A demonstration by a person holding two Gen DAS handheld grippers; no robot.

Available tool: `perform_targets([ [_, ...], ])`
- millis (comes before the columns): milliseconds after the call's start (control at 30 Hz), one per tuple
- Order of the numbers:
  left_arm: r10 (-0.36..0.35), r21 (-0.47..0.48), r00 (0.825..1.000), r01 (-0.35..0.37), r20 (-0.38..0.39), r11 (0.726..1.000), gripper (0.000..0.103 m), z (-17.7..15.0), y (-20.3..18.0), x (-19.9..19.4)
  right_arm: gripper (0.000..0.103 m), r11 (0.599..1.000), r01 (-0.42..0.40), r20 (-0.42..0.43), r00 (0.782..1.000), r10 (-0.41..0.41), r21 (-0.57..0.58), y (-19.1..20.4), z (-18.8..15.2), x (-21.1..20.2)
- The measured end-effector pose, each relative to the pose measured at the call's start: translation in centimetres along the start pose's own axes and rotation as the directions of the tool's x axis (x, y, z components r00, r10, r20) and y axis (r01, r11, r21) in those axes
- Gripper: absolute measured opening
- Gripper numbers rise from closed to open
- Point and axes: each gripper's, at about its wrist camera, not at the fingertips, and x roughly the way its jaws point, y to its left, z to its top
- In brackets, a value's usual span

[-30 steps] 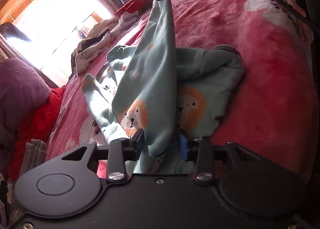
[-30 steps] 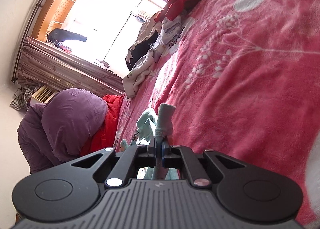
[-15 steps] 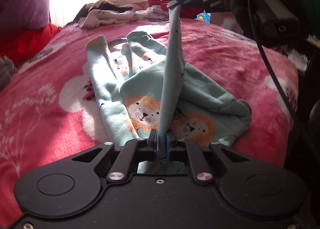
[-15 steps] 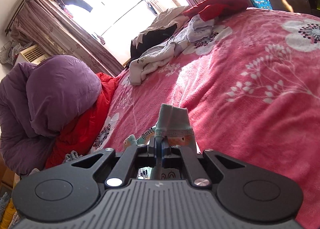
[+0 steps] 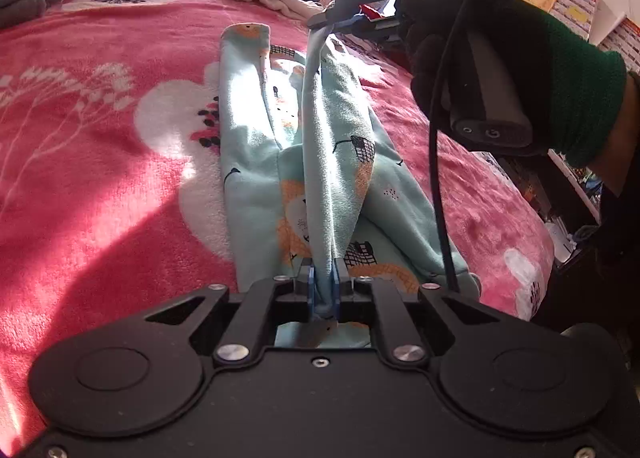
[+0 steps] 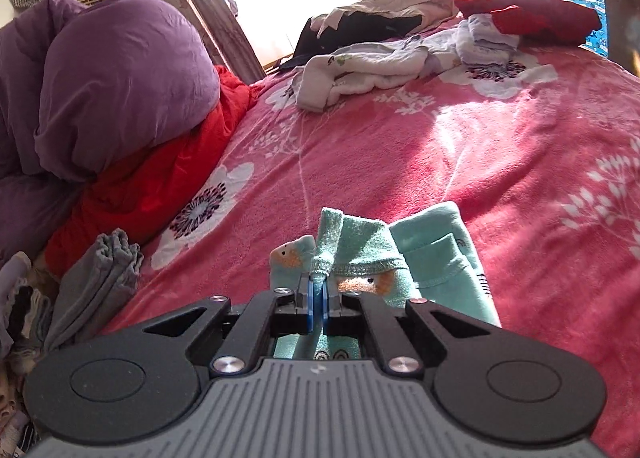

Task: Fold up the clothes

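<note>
Pale green children's trousers (image 5: 256, 162) with orange lion prints lie lengthwise on the pink flowered blanket (image 5: 100, 146). My left gripper (image 5: 324, 278) is shut on the near end of one raised fold of them. My right gripper (image 5: 332, 18), seen ahead in the left wrist view, is shut on the far end of the same fold, so the cloth stretches taut between them above the rest. In the right wrist view my right gripper (image 6: 318, 290) pinches the green cuff (image 6: 352, 250), with the other leg (image 6: 444, 258) lying to the right.
A purple duvet (image 6: 100, 82) and red cloth (image 6: 160, 174) lie at the left. Folded grey clothes (image 6: 96, 282) sit near left. A heap of white and dark clothes (image 6: 372, 54) and red clothes (image 6: 528, 18) lie at the far end. The bed edge (image 5: 536, 258) drops off at right.
My left gripper closed on the trousers' near end. Both grippers swung round and lowered, so the raised fold now runs lengthwise over the trousers, which lie straighter on the blanket.
</note>
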Motion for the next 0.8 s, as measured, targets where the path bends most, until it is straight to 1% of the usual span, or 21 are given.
perform_targets([
  [200,-0.019,-0.09,1.0,0.018,-0.009,0.996,0.008,0.1,1.2,-0.1,0.006,0.997,0.029,-0.039,0.999,-0.032,-0.066,1.6,-0.6,3.1],
  [300,-0.027,-0.121,1.0,0.025,-0.015,0.992,0.008,0.1,1.7,0.0,0.006,0.996,0.029,-0.055,0.998,-0.033,-0.083,1.9,-1.0,4.2],
  [567,-0.039,-0.157,0.999,0.035,-0.022,0.987,0.008,0.1,2.3,0.2,0.007,0.99,0.023,-0.106,0.994,-0.038,-0.138,2.8,-1.8,6.4],
  [600,-0.039,-0.165,0.999,0.035,-0.021,0.986,0.008,0.1,2.3,0.2,0.01,0.99,0.012,-0.108,0.994,-0.028,-0.14,2.9,-1.8,6.6],
  [667,-0.047,-0.186,0.999,0.042,-0.021,0.982,0.008,0.1,2.6,0.1,0.013,0.991,-0.031,-0.104,0.994,0.017,-0.133,2.8,-1.7,6.5],
  [700,-0.051,-0.198,0.998,0.046,-0.021,0.979,0.008,0.1,2.8,0.1,0.017,0.991,-0.054,-0.096,0.995,0.042,-0.121,2.7,-1.5,6.3],
  [767,-0.058,-0.224,0.998,0.052,-0.017,0.973,0.008,0.0,3.2,-0.1,0.021,0.99,-0.096,-0.07,0.994,0.09,-0.102,2.3,-1.0,5.6],
  [800,-0.061,-0.239,0.998,0.056,-0.013,0.969,0.008,0.0,3.4,-0.2,0.027,0.99,-0.105,-0.058,0.993,0.1,-0.097,2.1,-0.6,5.3],
])
